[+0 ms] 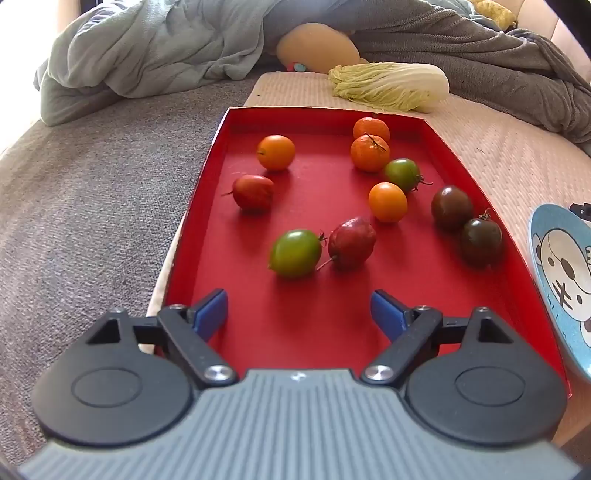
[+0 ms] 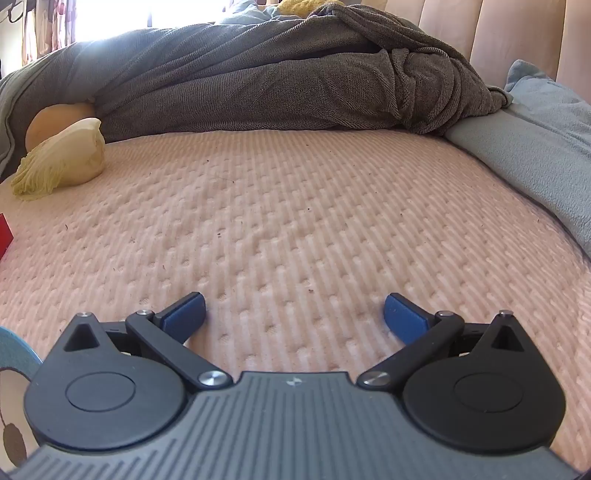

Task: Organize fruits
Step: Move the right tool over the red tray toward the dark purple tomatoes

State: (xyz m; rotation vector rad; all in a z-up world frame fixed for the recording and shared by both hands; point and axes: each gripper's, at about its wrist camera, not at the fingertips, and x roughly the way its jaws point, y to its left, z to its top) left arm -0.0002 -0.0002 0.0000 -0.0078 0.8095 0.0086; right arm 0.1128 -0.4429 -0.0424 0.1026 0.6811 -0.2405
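A pale pink ribbed mattress cover (image 2: pixel 295 221) spreads over the bed, its weave dotted with small dimples and a few dark specks. On it lies a shallow red tray (image 1: pixel 207 206), and beside the tray's left edge the bed is covered by a grey fabric (image 1: pixel 92 221). The left gripper (image 1: pixel 299 314) hovers over the tray's near end with its blue-padded jaws spread wide and nothing between them. Ahead of it the fruits lie loose in the tray: a green tomato (image 1: pixel 295 253) touching a red one (image 1: pixel 351 242), another red tomato (image 1: pixel 253 192) further left, two smooth orange fruits (image 1: pixel 276 152) (image 1: pixel 388 202), two mandarins (image 1: pixel 369 153) pressed together near the far wall, a second green tomato (image 1: pixel 402 173) just beside them, and two dark brownish tomatoes (image 1: pixel 452 207) side by side against the right wall. A blue plate with a cartoon animal face (image 1: pixel 561 266) sits just right of the tray. Beyond the tray's far end a napa cabbage (image 1: pixel 391 86) lies on its side, with a tan rounded cushion (image 1: pixel 317 46) behind it, partly under rumpled grey-green blankets (image 1: pixel 147 48). The right gripper (image 2: pixel 294 314) hovers over bare mattress cover, jaws likewise wide apart and empty. A dark grey knitted blanket (image 2: pixel 277 85) is heaped at the far side, a light blue-grey pillow (image 2: pixel 535 147) lies at right, and a padded beige headboard (image 2: pixel 498 33) rises behind.
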